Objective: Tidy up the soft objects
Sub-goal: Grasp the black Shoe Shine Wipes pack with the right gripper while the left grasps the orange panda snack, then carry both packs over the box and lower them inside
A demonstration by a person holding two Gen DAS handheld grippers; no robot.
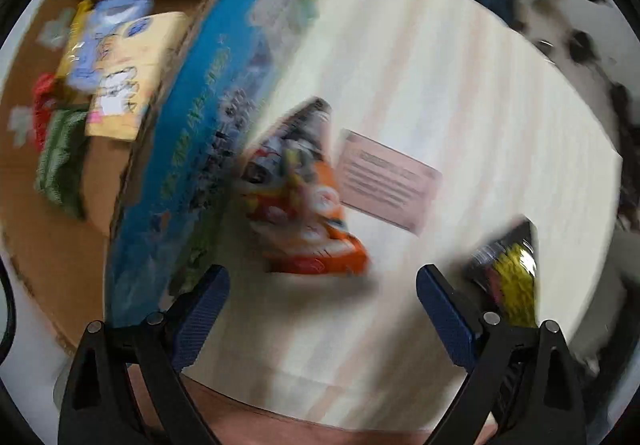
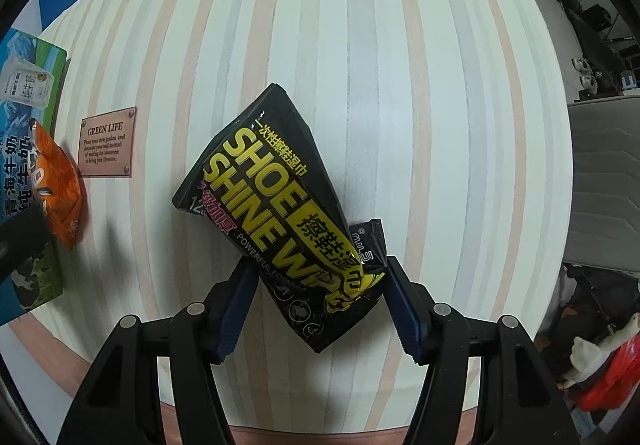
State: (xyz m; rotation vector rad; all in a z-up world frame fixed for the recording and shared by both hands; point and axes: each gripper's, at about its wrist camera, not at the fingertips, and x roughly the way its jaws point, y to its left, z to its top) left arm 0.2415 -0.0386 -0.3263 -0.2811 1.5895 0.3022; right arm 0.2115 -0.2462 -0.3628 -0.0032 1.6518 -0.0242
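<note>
While motion blur smears most of the left wrist view, the left gripper (image 1: 322, 301) at the bottom of the frame is plainly spread wide, its blue-padded fingers (image 1: 200, 315) apart with nothing between them. Just above the gap, at centre, an orange pack (image 1: 308, 213) lies on the striped tabletop (image 1: 460, 85); its print is too smeared to read. A blue carton (image 1: 208, 117) with a brown cardboard interior runs from the top centre down to the lower left, its outer wall just left of the orange pack. Inside it, at upper left, sit a yellow packet (image 1: 128, 85), a pale blue packet (image 1: 106, 33) partly over it, and something red and green (image 1: 56, 149) that cannot be identified. A pink card (image 1: 390, 183) lies right of the orange pack, its text illegible here. At lower right, a black and yellow pack (image 1: 508, 273) is half hidden behind the right finger.

Sharper by far, the right wrist view shows the right gripper (image 2: 316, 301) pinching the black and yellow pack (image 2: 276, 205), labelled SHOE SHINE, at its lower end; the pack slants from the centre toward the bottom, and its lower lettering is crumpled and partly covered. A small black sachet (image 2: 370, 243) peeks out from behind the pack against the right finger, mostly hidden. At the left edge, the orange pack (image 2: 60, 185) and blue carton (image 2: 24, 149) are cut off by the frame, and a dark shape covers part of the carton. The pink card (image 2: 106, 143) reads GREEN LIFE.
</note>
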